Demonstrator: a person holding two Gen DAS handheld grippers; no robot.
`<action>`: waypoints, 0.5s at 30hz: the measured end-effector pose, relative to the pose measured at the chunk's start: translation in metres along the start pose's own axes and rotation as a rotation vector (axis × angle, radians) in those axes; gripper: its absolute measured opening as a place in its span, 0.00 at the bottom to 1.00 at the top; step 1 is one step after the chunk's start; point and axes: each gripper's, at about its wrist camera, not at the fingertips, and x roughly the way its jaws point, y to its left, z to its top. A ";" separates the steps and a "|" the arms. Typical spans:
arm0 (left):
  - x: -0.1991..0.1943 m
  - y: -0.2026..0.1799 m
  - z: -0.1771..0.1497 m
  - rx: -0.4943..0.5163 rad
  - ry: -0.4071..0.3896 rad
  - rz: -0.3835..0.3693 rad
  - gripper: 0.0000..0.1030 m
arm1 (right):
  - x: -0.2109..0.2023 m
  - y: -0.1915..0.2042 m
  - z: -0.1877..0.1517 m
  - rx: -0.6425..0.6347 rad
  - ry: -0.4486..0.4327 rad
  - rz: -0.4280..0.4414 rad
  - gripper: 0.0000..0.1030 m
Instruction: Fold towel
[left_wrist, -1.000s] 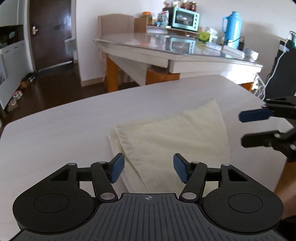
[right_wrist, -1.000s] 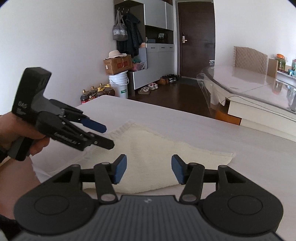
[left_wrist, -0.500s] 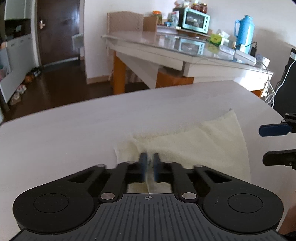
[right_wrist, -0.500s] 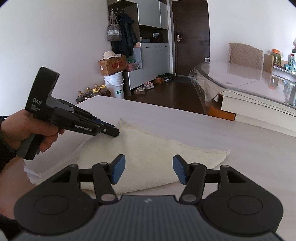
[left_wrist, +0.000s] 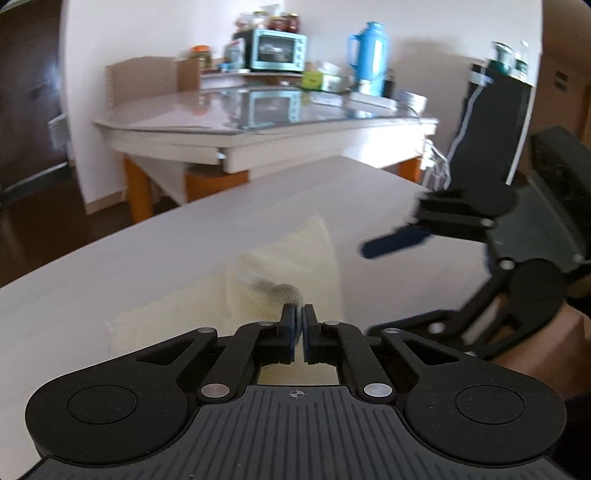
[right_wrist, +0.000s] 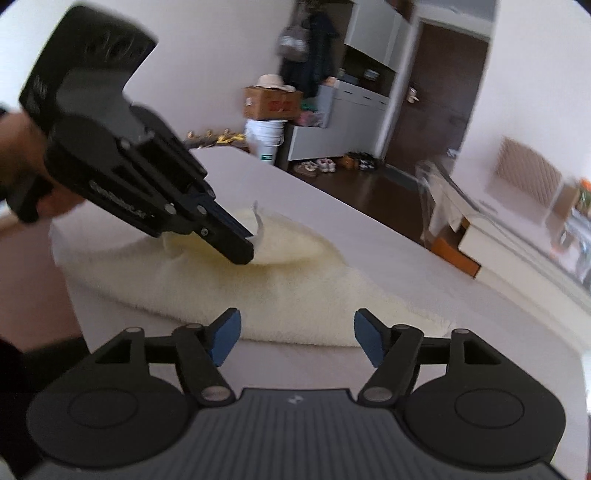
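The left gripper (left_wrist: 298, 325) is clamped on a raised fold of the towel (right_wrist: 295, 295), which lies on the desk (left_wrist: 147, 251). The towel's long axis runs across the right gripper's (right_wrist: 297, 338) front, tapering to a corner on its right. The right gripper's jaws are opening, empty, just short of the towel's near edge.

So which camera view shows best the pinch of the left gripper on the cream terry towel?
The right wrist view: the left gripper lifts a pinched corner of the cream terry towel in profile. The left wrist view shows it blurred, partly hidden by its own fingers.
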 end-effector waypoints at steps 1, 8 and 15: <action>-0.001 -0.005 -0.001 0.011 0.003 -0.016 0.04 | 0.000 0.003 0.000 -0.029 -0.003 -0.005 0.73; -0.004 -0.033 -0.010 0.105 0.049 -0.098 0.07 | 0.002 0.023 -0.006 -0.203 -0.002 0.006 0.75; -0.021 -0.019 -0.022 0.048 0.031 -0.040 0.12 | -0.006 0.040 -0.010 -0.358 -0.014 0.012 0.64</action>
